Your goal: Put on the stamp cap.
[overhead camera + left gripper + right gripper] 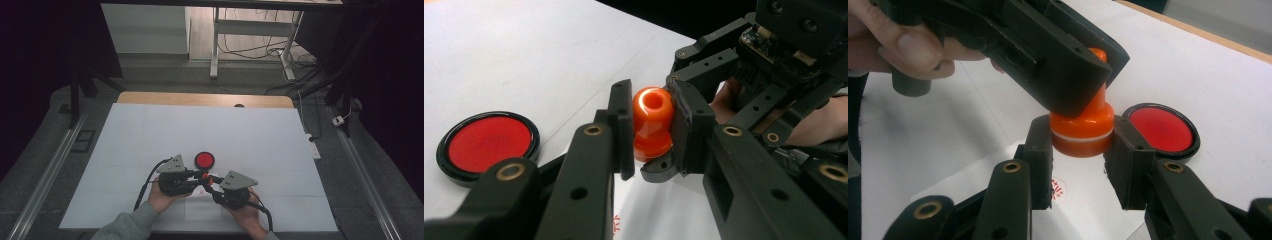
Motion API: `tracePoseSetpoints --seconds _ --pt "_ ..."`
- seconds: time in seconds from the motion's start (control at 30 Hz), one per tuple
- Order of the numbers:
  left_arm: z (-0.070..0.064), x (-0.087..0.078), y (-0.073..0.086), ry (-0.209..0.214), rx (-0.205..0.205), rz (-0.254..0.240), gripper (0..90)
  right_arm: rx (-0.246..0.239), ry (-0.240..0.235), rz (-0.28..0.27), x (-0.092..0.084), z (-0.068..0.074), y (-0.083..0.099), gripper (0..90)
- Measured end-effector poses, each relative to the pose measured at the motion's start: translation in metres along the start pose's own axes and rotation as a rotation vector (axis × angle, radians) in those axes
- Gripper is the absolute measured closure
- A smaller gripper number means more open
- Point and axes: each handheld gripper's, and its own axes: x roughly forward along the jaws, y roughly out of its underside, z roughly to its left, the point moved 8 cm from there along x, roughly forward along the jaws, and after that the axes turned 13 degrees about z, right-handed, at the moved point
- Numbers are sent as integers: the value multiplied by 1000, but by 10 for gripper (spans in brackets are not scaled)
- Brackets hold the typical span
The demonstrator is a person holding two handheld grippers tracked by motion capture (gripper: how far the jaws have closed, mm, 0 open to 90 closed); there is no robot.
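An orange stamp (207, 179) with a round knob (651, 120) and a wide base (1082, 132) is held between both grippers near the table's front. My left gripper (651, 130) is shut on the knob, one pad on each side. My right gripper (1083, 167) is shut on the base from the opposite side. In the high view the left gripper (199, 176) and right gripper (213, 185) meet tip to tip at the stamp. A red imprint (1058, 189) shows on the white paper slip (202, 209) just below the base.
A round red ink pad in a black case (204, 160) lies open just beyond the grippers. The white table cover (150, 135) spreads wide to the left, right and back. A hand grips each gripper at the front edge.
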Motion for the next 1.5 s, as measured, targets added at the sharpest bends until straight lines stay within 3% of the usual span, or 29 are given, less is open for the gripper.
tracePoseSetpoints --seconds 0.17,0.37,0.8,1.23,1.5 --pt "0 1 2 12 -12 -15 730 1 4 -1 -1 0 0 646" --pt "0 4 4 -3 -20 -15 730 5 -2 18 2 -1 3 645" --pt "-2 2 1 -25 10 7 727 -18 -2 5 0 -1 2 642" --pt "-2 3 0 -32 20 6 726 -8 -16 1 1 -3 3 634" --pt "0 0 -1 -38 14 -4 726 -5 -26 8 2 -3 4 563"
